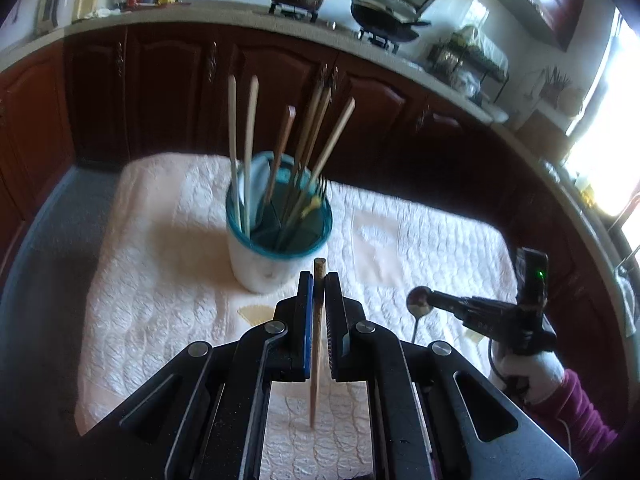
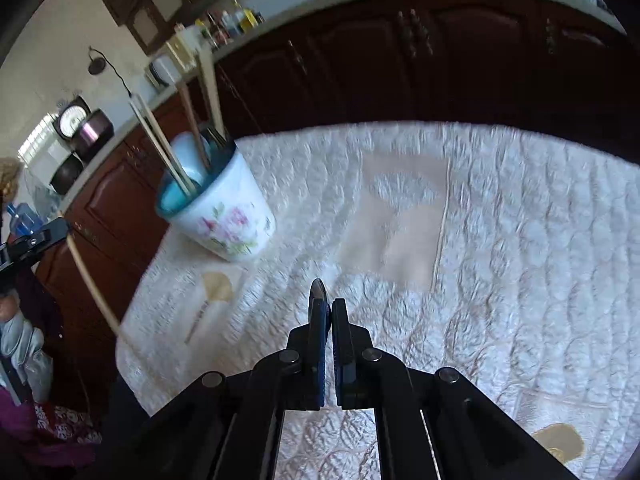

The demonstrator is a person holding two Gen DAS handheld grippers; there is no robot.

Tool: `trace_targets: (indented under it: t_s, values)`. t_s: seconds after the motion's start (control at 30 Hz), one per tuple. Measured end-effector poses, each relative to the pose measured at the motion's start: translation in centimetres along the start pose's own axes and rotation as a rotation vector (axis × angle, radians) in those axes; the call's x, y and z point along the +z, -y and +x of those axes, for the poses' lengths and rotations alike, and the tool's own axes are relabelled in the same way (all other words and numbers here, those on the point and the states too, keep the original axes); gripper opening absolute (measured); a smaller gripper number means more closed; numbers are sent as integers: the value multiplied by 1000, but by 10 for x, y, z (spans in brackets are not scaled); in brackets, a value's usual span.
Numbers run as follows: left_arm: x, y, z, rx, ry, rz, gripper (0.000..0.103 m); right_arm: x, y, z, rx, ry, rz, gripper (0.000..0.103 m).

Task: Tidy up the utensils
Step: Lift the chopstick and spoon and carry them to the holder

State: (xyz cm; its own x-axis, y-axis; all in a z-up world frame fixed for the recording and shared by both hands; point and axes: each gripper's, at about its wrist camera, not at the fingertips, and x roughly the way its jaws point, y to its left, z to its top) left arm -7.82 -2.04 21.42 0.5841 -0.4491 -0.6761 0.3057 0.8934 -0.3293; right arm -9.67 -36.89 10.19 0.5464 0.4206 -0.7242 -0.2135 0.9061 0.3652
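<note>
1. The task's things are in hand: a pale wooden chopstick (image 1: 317, 344) stands nearly upright, clamped between the black fingers of the left gripper (image 1: 319, 280), its top poking just above the fingertips and its lower end hanging above the cloth.
2. A small metal spoon (image 1: 419, 300) is clamped in the right gripper (image 2: 328, 304), fingers shut on it; only the bowl's edge peeks past the tips in the right wrist view, and the handle hangs below in the left wrist view.
3. Just beyond the chopstick stands the white, flower-printed ceramic holder with a teal rim (image 1: 276, 240), upright on the counter and already carrying several wooden chopsticks (image 1: 250, 152) and a fork (image 1: 320, 192).
4. Everything sits on a white quilted cloth (image 1: 400, 248) spread over the counter, with dark red wooden cabinets (image 1: 168, 88) behind.
5. My reading: both utensils are ready to go into the holder.
6. Risks:
   - The leaning sticks crowd the opening, so a lowered chopstick could strike one and be deflected.
   - A knock against the rim could tip the holder on the soft cloth.
   - The thin chopstick could swivel in its grip.
   - Both grippers heading for the holder together could collide.
</note>
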Motion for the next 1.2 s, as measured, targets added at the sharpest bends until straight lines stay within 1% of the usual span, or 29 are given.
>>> trace_targets:
  t_s: [0.13, 0.27, 0.5, 0.63, 0.8, 0.87, 0.93, 1.1, 1.2]
  values:
    - [21, -3, -18, -9, 50, -6, 4, 23, -14, -26, 15, 67, -36, 2]
    - [40, -2, -31, -15, 96, -5, 5, 54, -36, -40, 29, 130, -77, 2]
    - [81, 2, -51, -8, 171, 16, 4, 103, -72, -41, 31, 202, -128, 2]
    - [100, 2, -55, 30, 199, 36, 5, 129, -91, -28, 16, 228, -149, 2]
    - [118, -3, -48, 70, 222, 42, 5, 155, -111, -3, -51, 251, -195, 2]
    - [123, -6, -40, 85, 226, 45, 5, 164, -117, 7, -72, 263, -210, 2]
    - [129, -10, -30, 110, 227, 52, 5, 170, -124, 19, -114, 280, -228, 2]
    - [129, -19, 2, 179, 217, 72, 5, 167, -134, 39, -188, 329, -265, 2]
    - [119, -22, 20, 184, 186, 84, 5, 152, -143, 53, -245, 349, -318, 2]
